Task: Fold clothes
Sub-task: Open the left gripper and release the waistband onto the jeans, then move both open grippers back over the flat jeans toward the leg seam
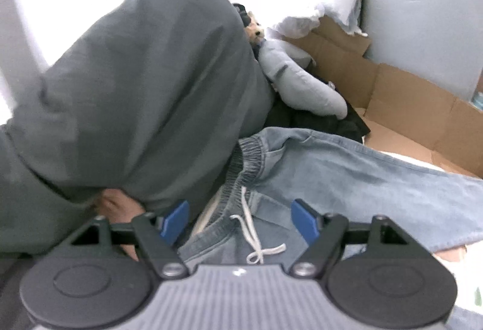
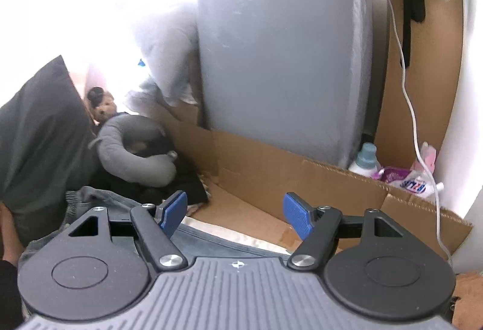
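The grey pillow (image 1: 145,82) filled ten o'clock of my left view, propped upright, I judged to keep the surface free for folding. The jeans (image 1: 347,176) lay spread from centre toward three o'clock, waistband and drawstring (image 1: 253,236) facing me, flat enough to fold. My left gripper (image 1: 240,222) hung released above that waistband, nothing between its jaws. My right gripper (image 2: 235,215) was likewise released and empty, aimed at the cardboard (image 2: 271,167) at twelve o'clock.
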